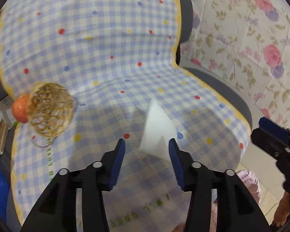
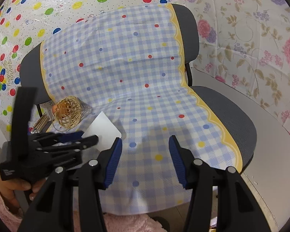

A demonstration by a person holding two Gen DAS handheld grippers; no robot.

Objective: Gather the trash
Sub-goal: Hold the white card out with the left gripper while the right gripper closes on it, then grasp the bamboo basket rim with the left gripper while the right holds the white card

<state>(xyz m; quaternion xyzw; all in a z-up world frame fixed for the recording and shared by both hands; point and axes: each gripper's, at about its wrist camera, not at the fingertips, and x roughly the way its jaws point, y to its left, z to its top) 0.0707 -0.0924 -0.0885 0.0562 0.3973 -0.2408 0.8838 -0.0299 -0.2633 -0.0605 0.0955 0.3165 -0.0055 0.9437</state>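
On the near edge of the checked cloth (image 1: 110, 44) you can read green upside-down print, partly "LOVE" at the left hem; the rest is too blurred. At far left an orange fruit (image 1: 19, 108) touches a tipped wicker basket (image 1: 50, 108) lying on its side on the chair (image 2: 228, 104). Right of the basket, a white paper (image 1: 156, 123) lies on the seat, just beyond your left gripper (image 1: 147, 145), whose tongs stand apart with nothing pressed between them. Your right gripper (image 2: 146, 142) hovers over bare cloth, tongs apart and empty. Floral sheeting (image 2: 251, 44) covers the right wall.
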